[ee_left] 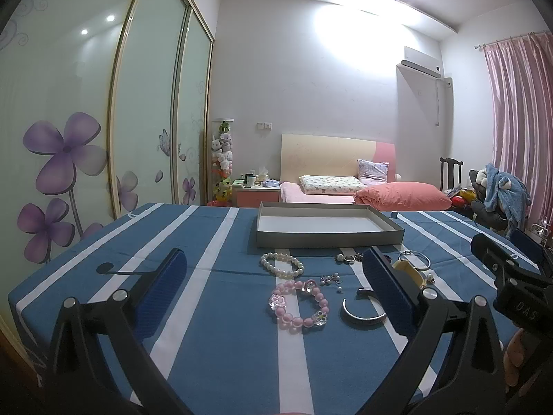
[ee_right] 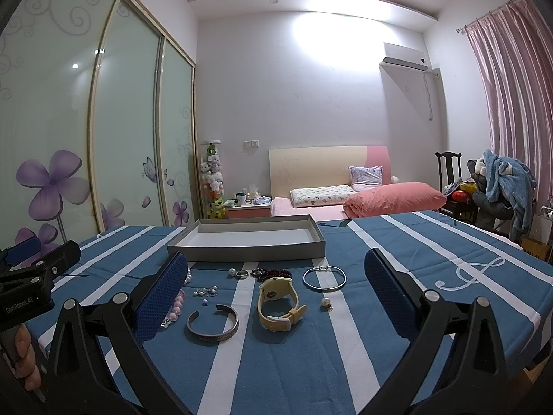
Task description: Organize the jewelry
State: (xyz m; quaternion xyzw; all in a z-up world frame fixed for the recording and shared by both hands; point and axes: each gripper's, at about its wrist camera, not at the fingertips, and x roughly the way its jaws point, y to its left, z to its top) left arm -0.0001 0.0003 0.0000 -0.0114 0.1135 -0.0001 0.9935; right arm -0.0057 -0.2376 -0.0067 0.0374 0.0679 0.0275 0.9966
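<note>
Jewelry lies scattered on a blue-and-white striped tablecloth in front of an empty grey tray (ee_left: 328, 240) (ee_right: 247, 254). In the left wrist view I see a white pearl bracelet (ee_left: 281, 265), a pink bead bracelet (ee_left: 299, 306) and a silver cuff (ee_left: 363, 313). The right wrist view shows the silver cuff (ee_right: 212, 323), a yellow watch (ee_right: 278, 302), a thin silver bangle (ee_right: 324, 278), a dark bead bracelet (ee_right: 271, 273), small earrings (ee_right: 205, 292) and a loose pearl (ee_right: 326, 302). My left gripper (ee_left: 276, 269) and right gripper (ee_right: 276, 269) hover open above the pieces, holding nothing.
The table's near edge runs under both grippers. Behind the table stand a bed with pink bedding (ee_right: 380, 200), a nightstand (ee_right: 247, 207), a wardrobe with flower-printed sliding doors (ee_left: 69, 159) and a chair piled with clothes (ee_right: 501, 186) beside pink curtains.
</note>
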